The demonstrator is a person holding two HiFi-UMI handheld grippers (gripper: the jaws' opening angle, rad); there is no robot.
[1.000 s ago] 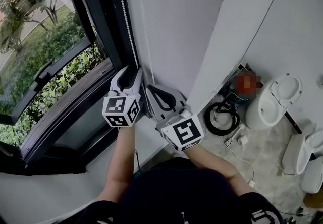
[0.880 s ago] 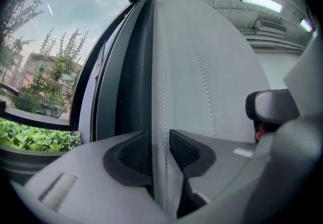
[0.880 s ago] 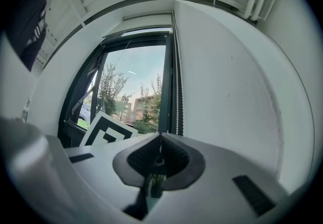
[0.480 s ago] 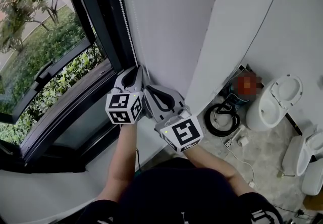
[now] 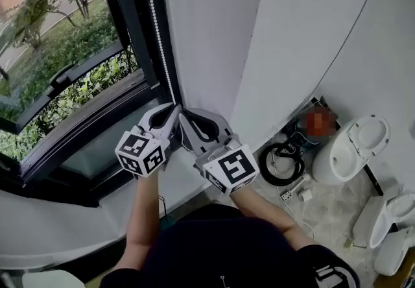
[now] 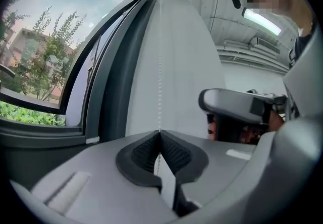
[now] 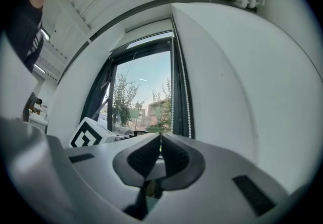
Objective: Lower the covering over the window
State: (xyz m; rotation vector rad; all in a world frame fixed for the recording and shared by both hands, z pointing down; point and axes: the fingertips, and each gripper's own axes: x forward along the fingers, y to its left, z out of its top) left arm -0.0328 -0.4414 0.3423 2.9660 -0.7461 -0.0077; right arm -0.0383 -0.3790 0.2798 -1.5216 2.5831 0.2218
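A white bead chain hangs down the dark window frame, beside a white wall panel. Both grippers meet at its lower end. My left gripper is shut on the bead chain, which runs straight down into its ribbed pads. My right gripper sits just right of it, tips almost touching the left's. Its jaws are closed with a thin strand at the tips, and more of the bead chain hangs just beyond. No lowered covering shows over the glass.
The window looks out on trees and hedges, with a dark sill below it. On the floor at the right are white toilets, a black coiled hose and loose cables. The left gripper's marker cube shows in the right gripper view.
The left gripper's jaws stood apart around the chain a second ago and are now closed on it. It has since shifted left and down in the picture. The right gripper barely moved.
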